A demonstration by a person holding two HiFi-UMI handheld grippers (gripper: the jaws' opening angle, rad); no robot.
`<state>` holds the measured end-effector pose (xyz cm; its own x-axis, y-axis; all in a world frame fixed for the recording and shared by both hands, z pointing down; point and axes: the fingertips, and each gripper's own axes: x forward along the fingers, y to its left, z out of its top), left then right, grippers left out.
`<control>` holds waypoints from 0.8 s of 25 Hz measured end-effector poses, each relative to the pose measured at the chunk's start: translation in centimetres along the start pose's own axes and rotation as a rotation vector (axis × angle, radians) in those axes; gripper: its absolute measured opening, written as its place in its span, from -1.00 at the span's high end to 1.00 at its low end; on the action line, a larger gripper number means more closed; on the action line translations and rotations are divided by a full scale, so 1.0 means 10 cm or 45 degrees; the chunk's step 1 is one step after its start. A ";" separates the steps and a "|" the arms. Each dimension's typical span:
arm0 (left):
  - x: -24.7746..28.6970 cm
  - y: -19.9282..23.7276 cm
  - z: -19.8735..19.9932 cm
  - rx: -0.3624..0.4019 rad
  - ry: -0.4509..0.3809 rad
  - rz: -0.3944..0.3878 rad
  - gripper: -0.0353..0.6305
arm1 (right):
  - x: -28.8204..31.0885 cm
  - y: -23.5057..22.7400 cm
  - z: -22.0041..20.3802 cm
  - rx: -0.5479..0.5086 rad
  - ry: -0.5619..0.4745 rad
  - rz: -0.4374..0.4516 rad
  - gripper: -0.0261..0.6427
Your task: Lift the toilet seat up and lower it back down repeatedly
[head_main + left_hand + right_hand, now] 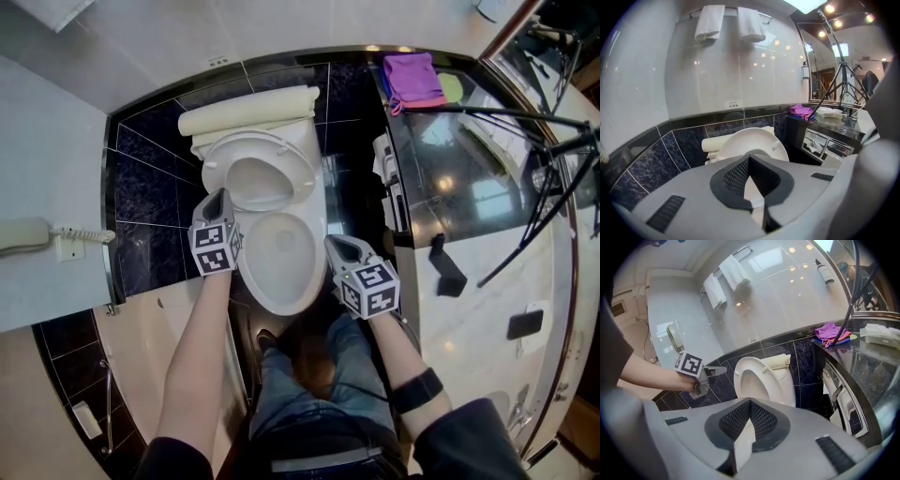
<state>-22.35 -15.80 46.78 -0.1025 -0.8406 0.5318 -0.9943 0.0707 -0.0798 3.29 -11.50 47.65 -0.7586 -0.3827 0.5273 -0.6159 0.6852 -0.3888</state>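
Head view. One toilet seat (272,142) stands raised at 12 o'clock of the bowl (284,306), leaning back toward the tank. Two tools are in play. The left tool (221,199) sits at 9 o'clock of the seat, tip close beside the ring. The right tool (336,244) is at 3 o'clock of the bowl, clear of the seat. One purple cloth (412,80) lies on the tabletop at 2 o'clock.

Left gripper view. The left tool (750,161) is clenched, nothing gripped. The seat (740,140) is upright beyond the tip at 12 o'clock. Two towels (729,21) hang above.

Right gripper view. The right tool (749,404) is also clenched and empty. The left tool (723,370) shows a small gap to the seat (772,383), so no contact.

Handling, my judgement: the seat is rigid moulded plastic, light, glossy and slick, hinged at the rear. Best taken at the free top edge, farthest from the hinge, and pinched or nudged forward. Lower it under control, since a dropped seat would slam.
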 end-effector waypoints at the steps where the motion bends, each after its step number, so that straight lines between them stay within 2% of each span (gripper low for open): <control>1: -0.11 -0.03 0.03 0.007 -0.010 -0.013 0.89 | -0.03 0.04 0.03 -0.005 0.000 -0.002 0.89; 7: -0.95 -0.12 0.16 0.028 -0.064 -0.073 0.89 | -0.25 0.39 0.18 -0.078 -0.021 -0.011 0.89; 14: -1.95 -0.08 0.12 0.026 -0.097 -0.103 0.89 | -0.68 0.78 0.16 -0.130 -0.011 -0.098 0.89; 20: -2.59 -0.03 0.14 0.022 -0.131 -0.140 0.89 | -1.06 1.01 0.16 -0.171 -0.021 -0.175 0.88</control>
<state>-19.32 5.19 31.86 0.0119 -0.8933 0.4493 -0.9986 -0.0339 -0.0409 4.75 -1.52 36.91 -0.6733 -0.4876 0.5558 -0.6810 0.7017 -0.2093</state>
